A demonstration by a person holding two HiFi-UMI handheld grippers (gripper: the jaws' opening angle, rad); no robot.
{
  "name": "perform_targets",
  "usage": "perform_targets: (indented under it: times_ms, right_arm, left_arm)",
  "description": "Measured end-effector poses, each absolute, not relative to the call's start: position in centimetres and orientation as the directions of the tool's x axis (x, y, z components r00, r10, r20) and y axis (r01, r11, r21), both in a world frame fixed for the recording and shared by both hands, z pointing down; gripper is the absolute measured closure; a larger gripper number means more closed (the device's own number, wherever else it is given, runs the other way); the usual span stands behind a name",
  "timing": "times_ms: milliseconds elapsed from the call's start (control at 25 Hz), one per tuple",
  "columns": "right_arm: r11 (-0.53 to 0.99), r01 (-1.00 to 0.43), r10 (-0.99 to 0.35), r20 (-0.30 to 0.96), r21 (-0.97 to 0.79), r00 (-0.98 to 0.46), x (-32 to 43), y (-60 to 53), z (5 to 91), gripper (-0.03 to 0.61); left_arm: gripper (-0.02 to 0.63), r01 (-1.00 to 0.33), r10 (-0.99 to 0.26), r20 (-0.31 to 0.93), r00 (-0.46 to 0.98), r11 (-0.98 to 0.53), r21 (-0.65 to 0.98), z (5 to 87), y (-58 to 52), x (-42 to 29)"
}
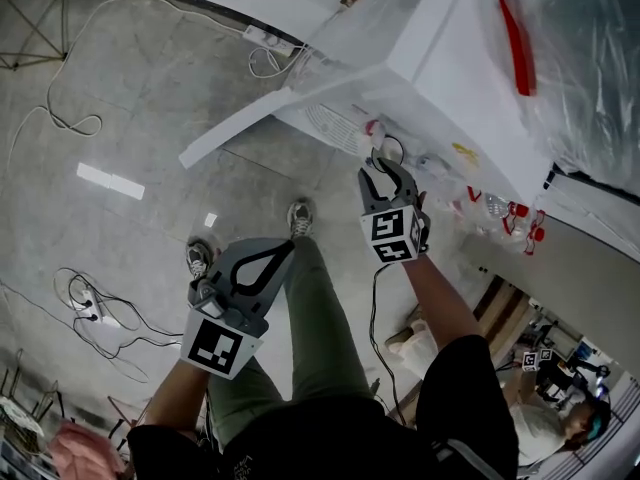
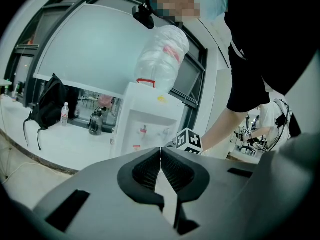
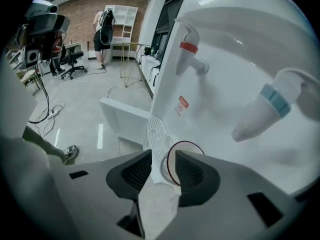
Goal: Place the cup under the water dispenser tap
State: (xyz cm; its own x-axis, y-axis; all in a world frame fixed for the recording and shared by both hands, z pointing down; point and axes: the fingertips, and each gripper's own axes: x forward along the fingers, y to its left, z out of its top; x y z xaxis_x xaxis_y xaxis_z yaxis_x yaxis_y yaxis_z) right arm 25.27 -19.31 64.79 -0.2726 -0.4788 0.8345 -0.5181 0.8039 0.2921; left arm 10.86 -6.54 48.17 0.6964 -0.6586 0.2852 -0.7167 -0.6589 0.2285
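The white water dispenser (image 1: pixel 450 78) (image 2: pixel 147 119) (image 3: pixel 225 84) has a red tap (image 3: pixel 189 48) and a blue tap (image 3: pixel 260 111) above a slotted drip tray (image 3: pixel 157 129). A clear cup (image 3: pixel 170 154) with a dark rim sits between the pads of my right gripper (image 3: pixel 162 159) (image 1: pixel 385 163), close to the tray and below the taps. The jaws stand on both sides of its body. Whether the cup touches the tray is unclear. My left gripper (image 1: pixel 288 248) (image 2: pixel 161 151) hangs back over my leg, shut and empty.
The dispenser's white lower door (image 1: pixel 240 128) (image 3: pixel 125 116) juts out over the floor. Cables (image 1: pixel 60 118) and a power strip (image 1: pixel 265 38) lie on the floor. A black backpack (image 2: pixel 50 101) and a bottle (image 2: pixel 65 113) rest on a counter left of the dispenser. Another person (image 1: pixel 560 408) sits at lower right.
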Motion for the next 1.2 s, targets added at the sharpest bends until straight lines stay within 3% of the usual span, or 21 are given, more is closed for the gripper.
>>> perform_targets:
  times_ms: [640, 960, 1200]
  right_arm:
    - [0.574, -0.8, -0.631, 0.717, 0.174, -0.297, 24.3, -14.6, 50.5, 0.448]
    - [0.412, -0.911, -0.72, 0.613, -0.002, -0.326, 24.2, -9.4, 41.1, 0.449]
    - [0.316, -0.943, -0.789, 0.521, -0.108, -0.325, 24.0, -5.5, 35.4, 0.47]
  left_arm:
    - [0.594, -0.651, -0.608, 0.257, 0.751, -0.747, 0.135, 37.0, -5.1, 8.5]
    - [0.594, -0.641, -0.618, 0.205, 0.759, -0.765, 0.066, 29.6, -3.0, 9.3]
    - [0.594, -0.659, -0.637, 0.171, 0.751, -0.74, 0.136, 25.7, -1.5, 9.5]
